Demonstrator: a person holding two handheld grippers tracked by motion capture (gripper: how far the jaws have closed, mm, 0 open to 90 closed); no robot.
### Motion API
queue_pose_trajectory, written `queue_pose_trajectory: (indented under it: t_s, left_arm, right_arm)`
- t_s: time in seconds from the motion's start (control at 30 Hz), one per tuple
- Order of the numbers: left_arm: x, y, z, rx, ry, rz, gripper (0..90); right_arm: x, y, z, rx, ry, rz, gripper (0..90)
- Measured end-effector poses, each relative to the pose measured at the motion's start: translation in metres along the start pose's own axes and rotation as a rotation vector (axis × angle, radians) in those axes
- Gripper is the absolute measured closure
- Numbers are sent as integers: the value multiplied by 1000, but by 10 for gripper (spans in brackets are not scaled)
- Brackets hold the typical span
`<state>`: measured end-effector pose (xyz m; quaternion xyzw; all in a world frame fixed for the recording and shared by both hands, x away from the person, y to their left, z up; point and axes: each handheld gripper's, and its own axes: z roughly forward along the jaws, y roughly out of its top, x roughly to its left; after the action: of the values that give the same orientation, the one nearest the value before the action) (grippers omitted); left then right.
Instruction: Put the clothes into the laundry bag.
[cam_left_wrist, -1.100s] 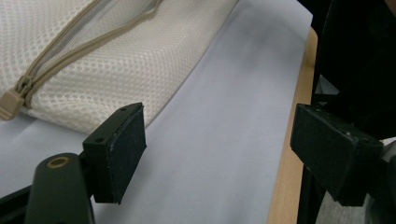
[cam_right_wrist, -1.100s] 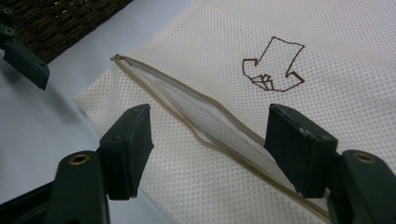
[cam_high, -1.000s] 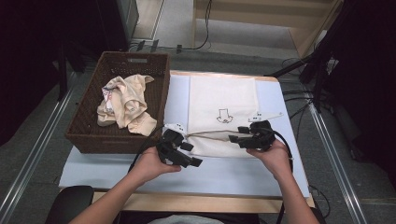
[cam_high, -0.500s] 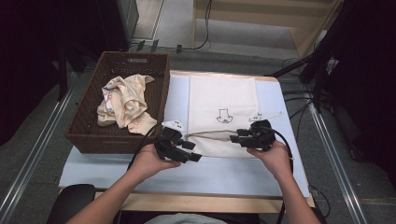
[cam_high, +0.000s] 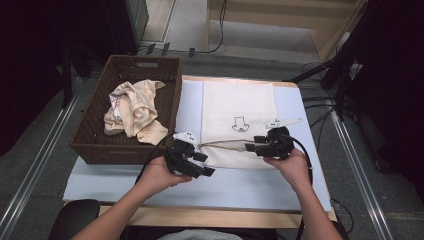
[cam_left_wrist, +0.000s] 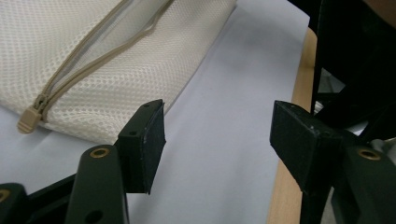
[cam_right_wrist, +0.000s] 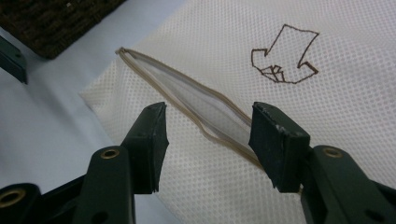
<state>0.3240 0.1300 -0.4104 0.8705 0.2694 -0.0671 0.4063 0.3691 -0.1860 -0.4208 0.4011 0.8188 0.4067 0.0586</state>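
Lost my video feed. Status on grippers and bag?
Left gripper open, holding nothing. Right gripper open over unzipped mesh bag. Nothing in the way.

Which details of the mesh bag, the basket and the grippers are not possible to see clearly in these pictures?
- Mesh bag inside: the zipper opening shows pale lining, nothing deeper, right gripper view.
- Basket floor: covered by crumpled clothes, high view.
- Left gripper jaws: too small and dark, high view.
- Bag's far end: cut off by the left gripper view's top edge.

Overhead view; tong cameras close on mesh bag (cam_high: 239, 117)
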Motion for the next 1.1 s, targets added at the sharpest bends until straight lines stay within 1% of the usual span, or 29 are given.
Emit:
queue_pose_trajectory:
  t_s: [0.03,0.07,0.13,0.2,0.3,0.33,0.4,0.47,0.5,0.63,0.83,0.87,0.9,0.93,0.97,1.0,1.07,1.1]
  left_arm:
    - [0,0,-1,-3,-4,-4,362]
    - [0,1,-3,-16,-12,-19,358]
    - [0,2,-3,-17,-16,-23,354]
    - [1,2,-4,-24,-13,-22,345]
    - [2,3,-3,-17,-13,-39,339]
    - [2,3,-3,-16,-16,-35,335]
    - [2,4,-3,-13,-11,-30,335]
    - [1,4,-3,-12,-6,-28,334]
    - [1,4,-3,-9,-4,-27,335]
    - [0,3,-3,5,8,-19,335]
    - [2,3,-3,8,9,-27,332]
    - [2,4,-4,10,8,-29,332]
    - [2,5,-5,19,19,-36,331]
    - [2,5,-5,19,19,-36,332]
    - [1,6,-6,23,16,-49,332]
    - [1,7,-8,29,16,-46,332]
    - [-1,11,-13,32,37,-44,337]
    - [-2,12,-15,33,41,-47,337]
  right_arm:
    - [0,0,-1,-4,-3,3,476]
    - [0,0,-1,-7,-19,-9,468]
    - [0,0,-1,-7,-23,-9,464]
    - [-2,0,0,-7,-13,3,464]
    - [-3,0,1,-8,5,8,464]
    - [-3,0,1,-7,8,7,464]
    - [-2,-1,1,-5,6,-6,463]
    - [-2,-2,0,-1,4,-4,461]
    - [-1,-2,0,-5,0,-14,454]
    - [-2,-2,-2,-13,-4,-12,449]
    - [-4,-2,0,-4,-6,-5,441]
    - [-4,-2,1,-3,-6,-4,439]
    - [-3,-2,1,-2,-8,-5,436]
    - [-3,-2,1,-2,-10,-4,435]
    - [-3,-2,1,1,-10,-3,435]
    - [-3,-2,1,1,-10,-3,435]
    - [-3,-2,1,1,-8,-3,435]
    - [-3,-2,1,1,-8,-3,435]
